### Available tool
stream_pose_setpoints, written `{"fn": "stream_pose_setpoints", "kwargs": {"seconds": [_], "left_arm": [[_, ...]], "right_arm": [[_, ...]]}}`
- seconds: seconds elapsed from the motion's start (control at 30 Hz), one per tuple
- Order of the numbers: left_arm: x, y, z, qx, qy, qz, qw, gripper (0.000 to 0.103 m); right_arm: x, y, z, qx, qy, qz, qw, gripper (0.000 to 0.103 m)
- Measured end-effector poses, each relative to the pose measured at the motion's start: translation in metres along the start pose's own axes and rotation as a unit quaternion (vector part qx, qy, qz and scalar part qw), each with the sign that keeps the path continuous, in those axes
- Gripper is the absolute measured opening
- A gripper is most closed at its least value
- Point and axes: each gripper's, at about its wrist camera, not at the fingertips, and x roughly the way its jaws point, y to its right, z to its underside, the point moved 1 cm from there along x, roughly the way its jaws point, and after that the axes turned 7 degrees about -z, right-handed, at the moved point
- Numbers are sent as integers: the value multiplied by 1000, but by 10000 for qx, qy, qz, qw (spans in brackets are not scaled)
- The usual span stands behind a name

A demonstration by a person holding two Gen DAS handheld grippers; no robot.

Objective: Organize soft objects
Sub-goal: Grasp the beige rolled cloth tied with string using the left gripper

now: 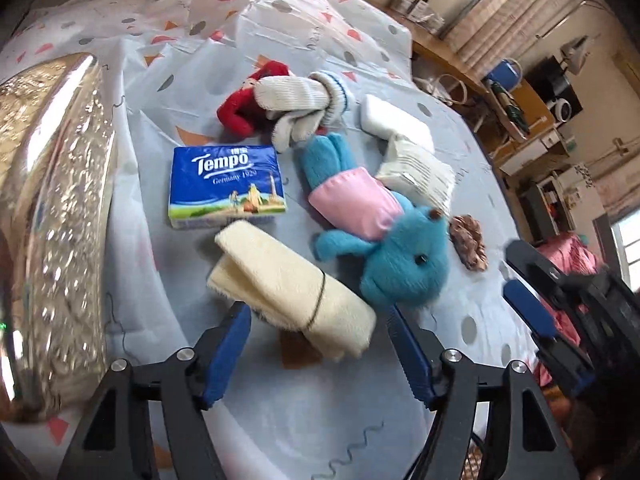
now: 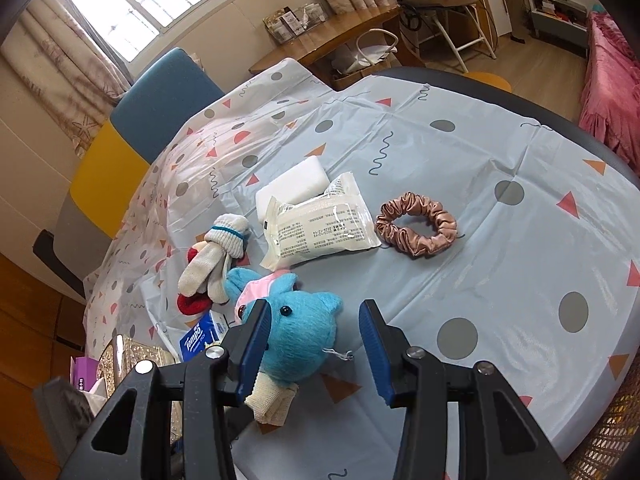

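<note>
The left gripper hangs over the table with its jaws wide apart; the rolled cream towel lies between them, its far end running toward 11 o'clock, and neither pad presses it. The blue stuffed toy lies just beside, at 1 o'clock. The right gripper stands part-open, empty, the toy's head near its left jaw.

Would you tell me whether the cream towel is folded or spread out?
Folded: the cream towel lies in doubled layers, bound by a dark band around its middle.
</note>
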Motion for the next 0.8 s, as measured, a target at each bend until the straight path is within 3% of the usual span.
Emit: {"fn": "stream_pose_setpoints", "kwargs": {"seconds": [0.17, 0.3, 0.43, 0.6, 0.73, 0.8], "left_arm": [[20, -1, -12, -208, -78, -482, 9986, 73], [26, 0, -12, -62, -16, -540, 9985, 70], [21, 3, -2, 519, 117, -188, 9984, 44], [14, 6, 16, 1146, 96, 35, 9934, 41], [9, 0, 26, 1312, 130, 77, 9912, 41], [4, -2, 32, 1385, 179, 52, 9902, 40]], "right_arm": [[1, 3, -1, 116, -28, -86, 9999, 46], [3, 4, 0, 133, -52, -94, 9999, 46], [7, 4, 1, 131, -139, -73, 9998, 47], [11, 1, 2, -21, -178, 16, 9998, 46], [23, -4, 6, -206, -406, 71, 9989, 46], [32, -10, 9, -373, -552, 147, 9977, 53]]}}
